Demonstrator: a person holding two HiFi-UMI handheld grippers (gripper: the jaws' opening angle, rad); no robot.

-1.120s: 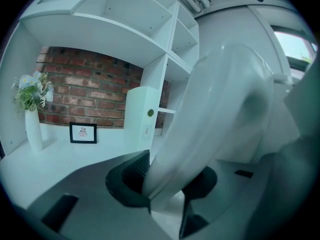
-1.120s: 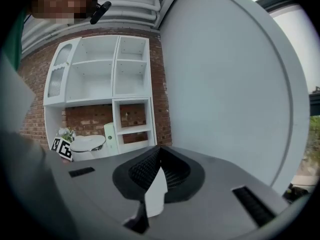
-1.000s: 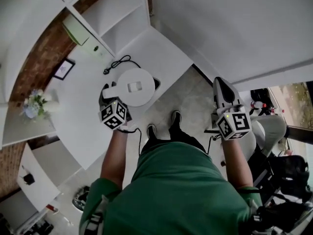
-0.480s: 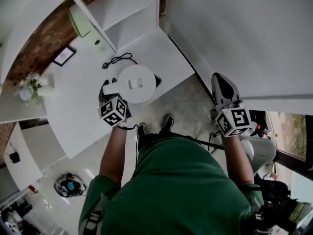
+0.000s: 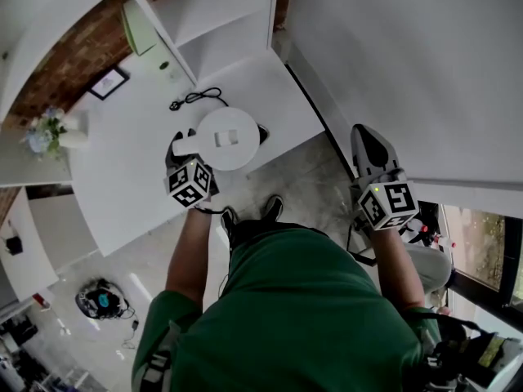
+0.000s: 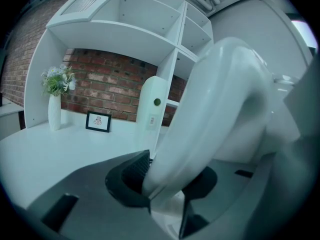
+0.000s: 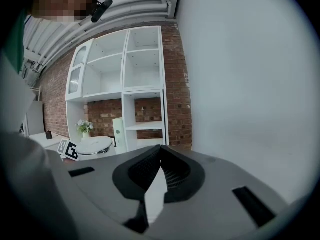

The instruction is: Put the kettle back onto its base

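I am gripping the one white kettle (image 5: 227, 140) by its handle with my left tool (image 5: 181, 149) above the counter (image 5: 122, 178). My right tool (image 5: 369, 141) is hanging closed, empty. The kettle is hiding any base.

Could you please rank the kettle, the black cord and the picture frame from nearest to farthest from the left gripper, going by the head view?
1. Kettle: its handle is clamped by the left gripper.
2. Black cord: on the counter, just beyond the kettle.
3. Picture frame: far back and to the left, at the brick wall.
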